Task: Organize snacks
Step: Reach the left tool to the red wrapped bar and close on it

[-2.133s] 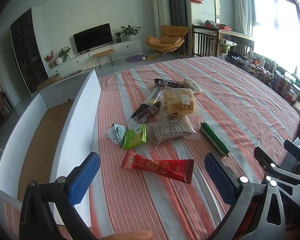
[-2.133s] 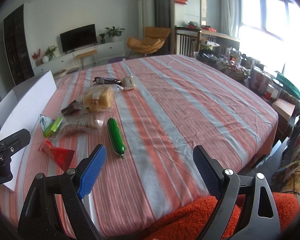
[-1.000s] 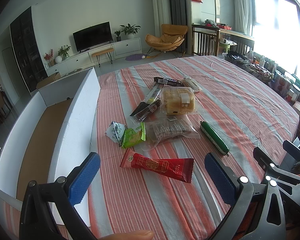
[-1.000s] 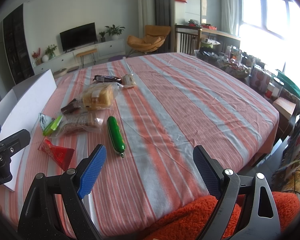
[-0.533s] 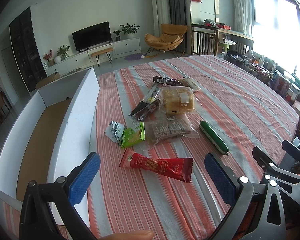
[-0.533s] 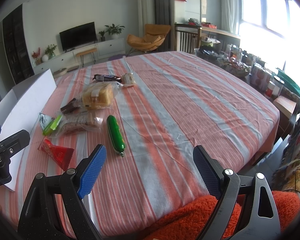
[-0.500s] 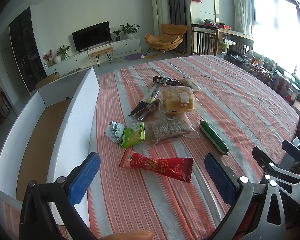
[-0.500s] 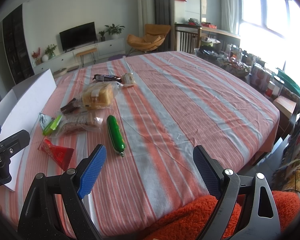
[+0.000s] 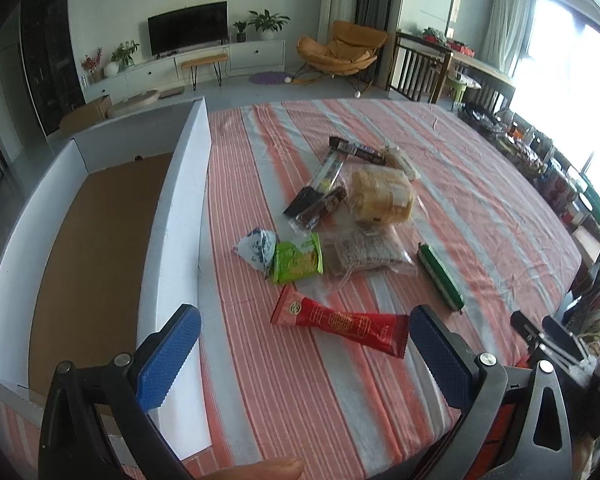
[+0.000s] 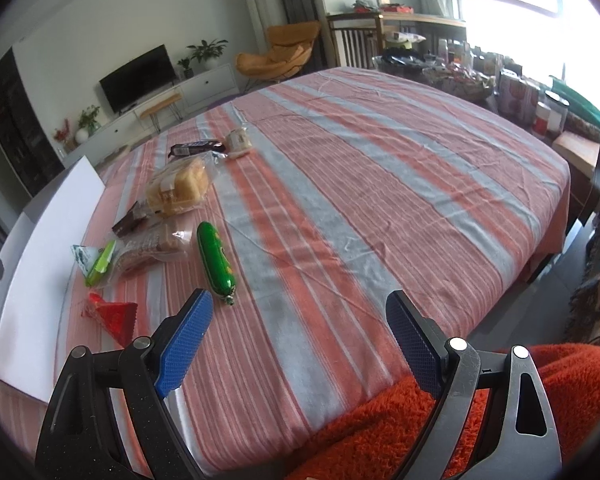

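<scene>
Progress: we are just starting; the white cardboard box with brown floor (image 9: 100,232), left of our left gripper (image 9: 304,356), is holding nothing.
Left: long red foil snack packet (image 9: 340,325) and the others ahead are waiting.
Grippers: left and right gripper (image 10: 300,340) are both gaping wide, carrying nothing.

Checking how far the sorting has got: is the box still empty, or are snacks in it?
Empty as far as visible: the box shows only bare brown floor, and the snacks all lie on the cloth.

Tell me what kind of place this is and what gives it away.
Most likely a home living and dining room. A flat-screen TV sits on a low white cabinet with potted plants, an orange lounge chair stands nearby, and packaged snacks lie on a table with a striped tablecloth.
</scene>
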